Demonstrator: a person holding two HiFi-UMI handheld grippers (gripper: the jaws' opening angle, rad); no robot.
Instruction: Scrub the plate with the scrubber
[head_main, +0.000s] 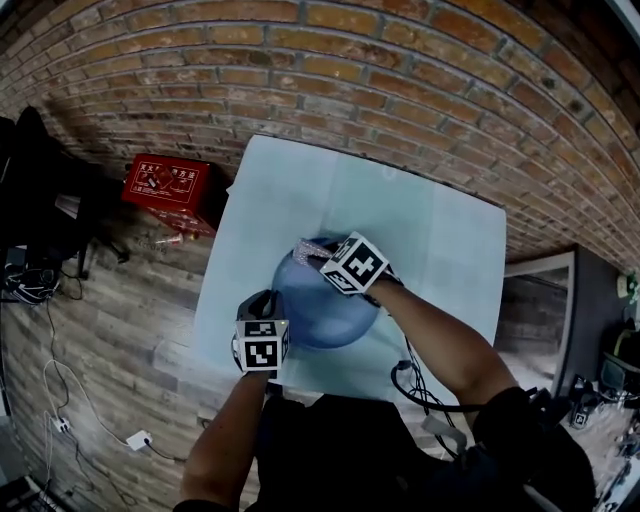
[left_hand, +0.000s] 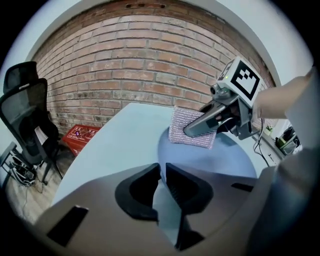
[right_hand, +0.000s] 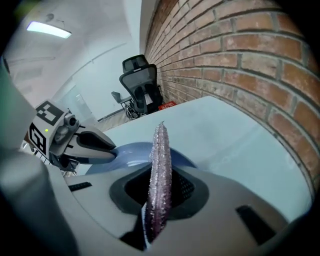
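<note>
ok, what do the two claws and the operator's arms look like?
Left claw and right claw: grey bodies, black pads inside, each topped by a white cube with black square markers. A black cable loops by the right arm. Dark short-sleeved top, forearms bare.

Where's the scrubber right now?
In the left gripper view the scrubber is clamped in the right gripper, at the far rim of the blue plate, mid-table on the person's right side.
</note>
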